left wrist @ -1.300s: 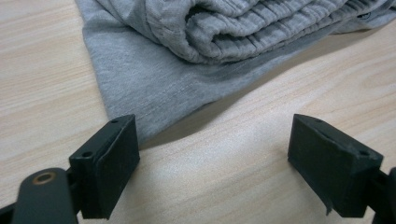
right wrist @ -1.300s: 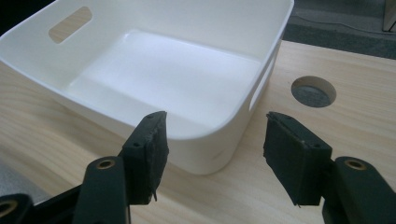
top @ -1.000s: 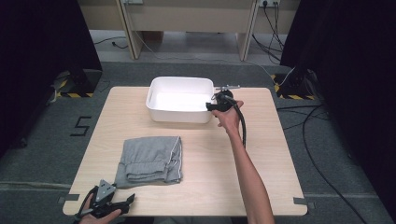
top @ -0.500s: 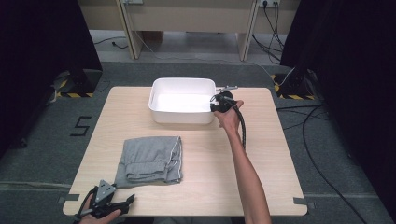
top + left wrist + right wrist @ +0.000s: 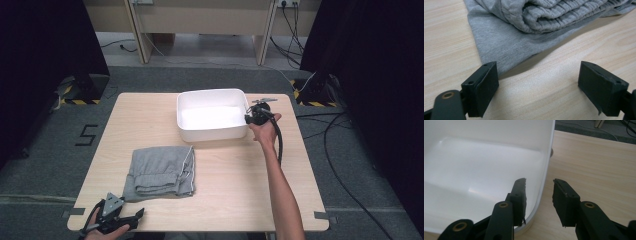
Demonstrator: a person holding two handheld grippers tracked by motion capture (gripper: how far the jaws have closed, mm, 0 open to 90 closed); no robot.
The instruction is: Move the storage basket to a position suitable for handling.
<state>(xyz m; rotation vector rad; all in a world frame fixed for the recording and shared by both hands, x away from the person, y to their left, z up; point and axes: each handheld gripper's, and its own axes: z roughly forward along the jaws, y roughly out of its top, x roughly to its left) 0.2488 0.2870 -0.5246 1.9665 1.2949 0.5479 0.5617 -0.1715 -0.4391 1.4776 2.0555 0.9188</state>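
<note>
A white plastic tub (image 5: 212,95) stands at the back middle of the table, empty. My right gripper (image 5: 248,118) is at the tub's right rim (image 5: 543,182). Its jaws straddle that rim, one inside the tub and one outside over the wood. They are narrowed but open, and a strip of table shows between the outer jaw and the wall. A folded grey garment (image 5: 161,171) lies front left of centre. My left gripper (image 5: 131,218) rests at the table's front left edge, wide open, pointing at the garment's near hem (image 5: 506,47). Nothing is between its jaws.
The light wooden table (image 5: 235,175) has bare room to the right of the garment and in front of the tub. A black cable (image 5: 278,142) trails from the right gripper along the forearm. More cables lie on the floor at the right.
The right gripper has moved to the right, and the white tub has slid to the right with it. The left gripper and the garment have stayed put.
</note>
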